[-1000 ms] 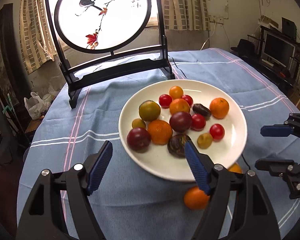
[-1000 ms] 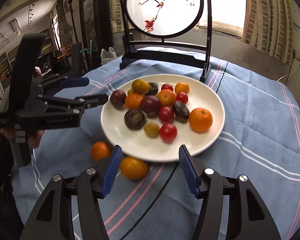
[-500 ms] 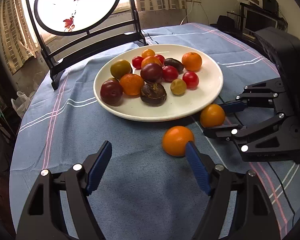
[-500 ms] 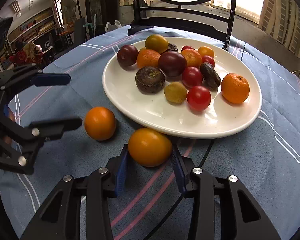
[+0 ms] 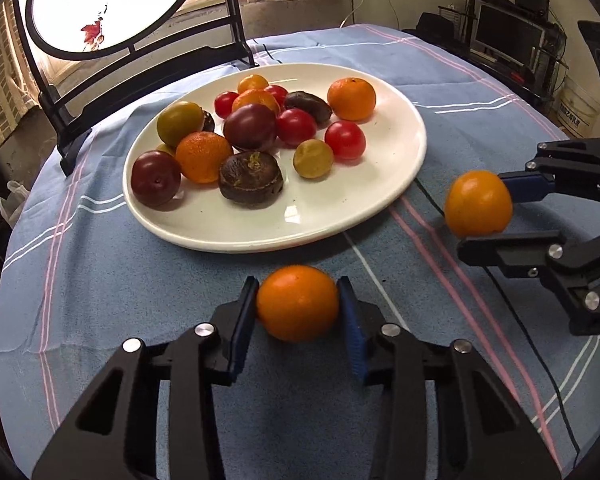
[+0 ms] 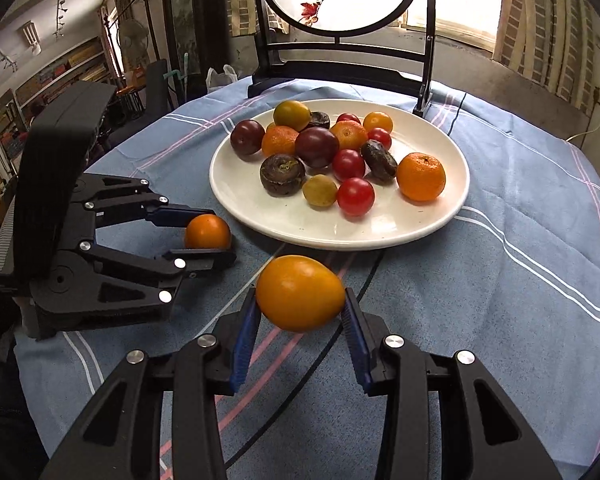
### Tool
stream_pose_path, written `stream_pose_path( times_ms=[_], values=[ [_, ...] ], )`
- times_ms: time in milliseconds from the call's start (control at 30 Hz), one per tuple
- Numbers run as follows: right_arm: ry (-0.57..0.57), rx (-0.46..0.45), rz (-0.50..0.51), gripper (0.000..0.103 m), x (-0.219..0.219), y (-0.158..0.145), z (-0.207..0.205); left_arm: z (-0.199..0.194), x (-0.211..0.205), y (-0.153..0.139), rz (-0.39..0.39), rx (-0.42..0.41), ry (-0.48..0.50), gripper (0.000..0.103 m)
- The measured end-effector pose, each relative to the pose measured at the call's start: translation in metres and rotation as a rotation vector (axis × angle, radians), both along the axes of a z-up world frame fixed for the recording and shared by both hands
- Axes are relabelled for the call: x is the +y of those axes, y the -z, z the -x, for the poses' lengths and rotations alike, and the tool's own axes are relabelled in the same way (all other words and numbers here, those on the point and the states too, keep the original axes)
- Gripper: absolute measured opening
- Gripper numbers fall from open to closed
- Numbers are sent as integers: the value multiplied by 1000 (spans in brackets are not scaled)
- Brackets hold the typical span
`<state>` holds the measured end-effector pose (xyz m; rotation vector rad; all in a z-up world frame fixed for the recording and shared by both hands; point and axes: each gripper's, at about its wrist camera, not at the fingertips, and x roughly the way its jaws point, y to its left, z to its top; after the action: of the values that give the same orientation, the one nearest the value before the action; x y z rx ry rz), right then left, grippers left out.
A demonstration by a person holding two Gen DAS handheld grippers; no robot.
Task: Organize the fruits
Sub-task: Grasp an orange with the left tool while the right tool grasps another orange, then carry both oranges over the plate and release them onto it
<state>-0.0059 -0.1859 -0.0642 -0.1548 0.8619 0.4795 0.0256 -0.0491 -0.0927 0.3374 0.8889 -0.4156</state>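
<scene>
Round orange tangerine [image 5: 297, 302] on the blue striped tabletop [image 5: 100, 280], just closed upon by the left gripper [image 5: 298, 312] fingers, smooth yellow-orange fruit [image 6: 300, 293] pinched in the right gripper [image 6: 300, 318] fingers, both just before a white round plate [image 5: 380, 200] of mixed fruits.

Backlit window [image 6: 460, 4] glare, fisheye-warped edges

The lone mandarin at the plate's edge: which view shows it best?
The right wrist view: the mandarin sits near and unobstructed, stem end visible, on the white plate. The left wrist view shows it farther back, smaller.
</scene>
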Motion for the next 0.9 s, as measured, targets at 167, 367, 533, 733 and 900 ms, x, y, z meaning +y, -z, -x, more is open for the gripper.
stream_pose_path(
  times_ms=[167, 367, 533, 733, 900],
  values=[
    [-13, 10, -8, 41, 2, 3, 4, 12, 7, -10, 5, -27, 4, 39],
    [-22, 9, -10, 41, 7, 2, 10, 22, 10, -29, 19, -64, 2, 39],
    [-32, 2, -12, 41, 10, -2, 16, 22, 9, -34, 23, -69, -12, 39],
    [-44, 9, -10, 41, 14, -1, 22, 25, 11, -33, 21, -65, -20, 39],
    [-54, 10, -9, 41, 18, -2, 27, 27, 14, -37, 21, -74, -29, 39]
  ],
)
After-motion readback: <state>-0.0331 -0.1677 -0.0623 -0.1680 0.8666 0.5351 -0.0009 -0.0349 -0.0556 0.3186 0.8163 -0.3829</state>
